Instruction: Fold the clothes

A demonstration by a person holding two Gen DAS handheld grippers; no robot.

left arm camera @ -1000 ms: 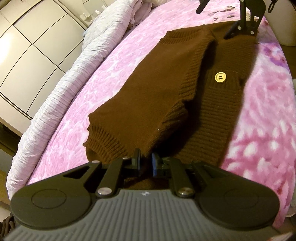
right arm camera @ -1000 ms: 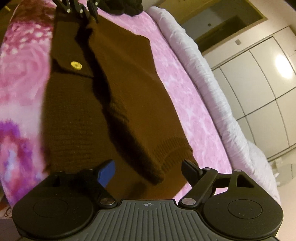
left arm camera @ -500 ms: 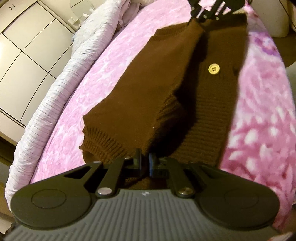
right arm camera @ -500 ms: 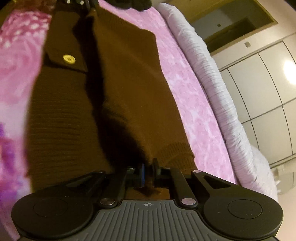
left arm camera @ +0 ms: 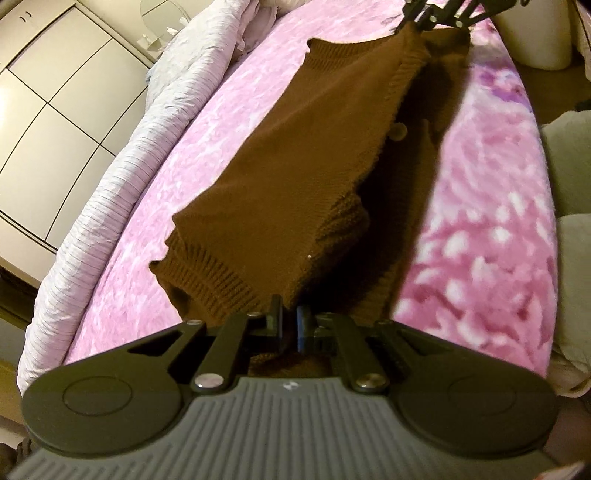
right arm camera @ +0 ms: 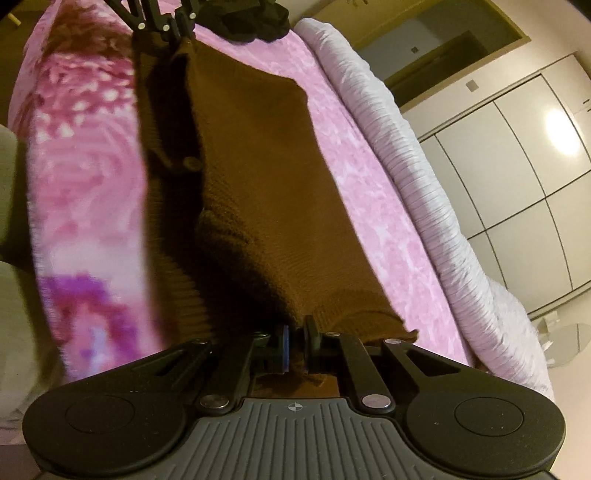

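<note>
A brown knit cardigan (left arm camera: 295, 155) stretches lengthwise over a pink bedspread (left arm camera: 491, 206), its right half in shadow under a raised folded layer. A pale button (left arm camera: 399, 131) peeks out beside the fold. My left gripper (left arm camera: 289, 314) is shut on the ribbed hem end. At the far end, the right gripper (left arm camera: 424, 20) pinches the other edge. In the right wrist view, my right gripper (right arm camera: 295, 334) is shut on the cardigan (right arm camera: 266, 177) near the ribbed band, with the left gripper (right arm camera: 173, 31) clamped on the opposite end and the button (right arm camera: 190, 162) in shade.
A rumpled lilac duvet (left arm camera: 122, 177) runs along the far side of the bed, with white wardrobe doors (left arm camera: 48, 96) behind it. A dark clothes pile (right arm camera: 255, 18) sits past the cardigan. Grey-clad legs (left arm camera: 569, 184) stand at the near bed edge.
The right gripper went from open to shut on the cardigan's edge. Both grippers have since lifted their ends, raising the top layer and shading the button and the layer below.
</note>
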